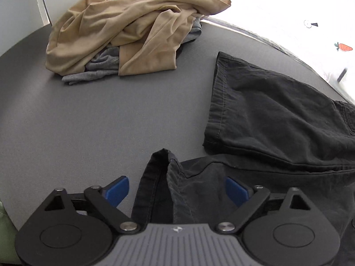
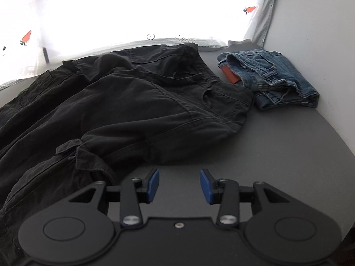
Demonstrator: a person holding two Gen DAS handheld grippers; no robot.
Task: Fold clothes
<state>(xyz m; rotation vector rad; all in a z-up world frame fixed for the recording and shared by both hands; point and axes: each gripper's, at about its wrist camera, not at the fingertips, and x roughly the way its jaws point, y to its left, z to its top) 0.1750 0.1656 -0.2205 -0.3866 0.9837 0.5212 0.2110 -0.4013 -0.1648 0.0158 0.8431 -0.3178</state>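
Left wrist view: bare grey counter [image 1: 99, 115] is stretching between the tan pile [image 1: 124, 33] at the far edge and the black trousers [image 1: 277, 115]. The left gripper [image 1: 177, 190] is sitting low, fingers apart around a raised trouser hem.

Right wrist view: the right gripper [image 2: 179, 186] is hovering over open counter [image 2: 266, 155], fingers apart and holding nothing, beside the trousers' waist [image 2: 155, 102]; folded jeans [image 2: 273, 77] are lying by the wall

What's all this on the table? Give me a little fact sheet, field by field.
surface: grey table
being folded: black trousers, spread out
left gripper: open, a trouser-leg hem between its fingers
right gripper: open, over bare table beside the trousers
already folded: blue jeans
waiting: tan garment heaped on grey garment
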